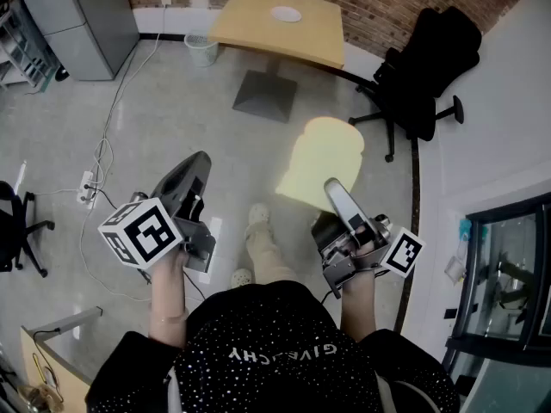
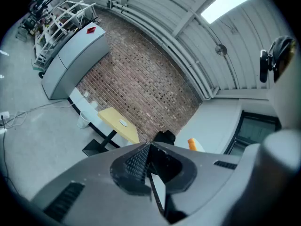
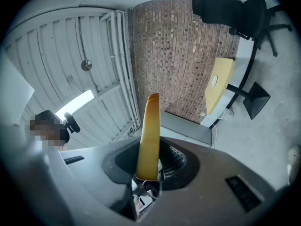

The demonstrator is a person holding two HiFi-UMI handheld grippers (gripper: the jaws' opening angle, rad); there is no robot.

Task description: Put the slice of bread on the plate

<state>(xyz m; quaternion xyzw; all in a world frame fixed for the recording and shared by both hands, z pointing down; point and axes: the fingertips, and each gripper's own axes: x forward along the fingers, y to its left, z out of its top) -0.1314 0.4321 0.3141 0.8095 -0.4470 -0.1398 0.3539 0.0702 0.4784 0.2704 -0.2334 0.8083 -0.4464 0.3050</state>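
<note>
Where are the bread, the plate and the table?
slice of bread (image 1: 323, 157): head view, middle of its flat face.
plate (image 1: 286, 13): head view, its centre.
table (image 1: 250, 28): head view, bare top left of the plate.

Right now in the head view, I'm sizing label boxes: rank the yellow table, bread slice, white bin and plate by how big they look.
1. yellow table
2. bread slice, which looks big only because it is close to the camera
3. white bin
4. plate, slightly smaller than the bin
</note>
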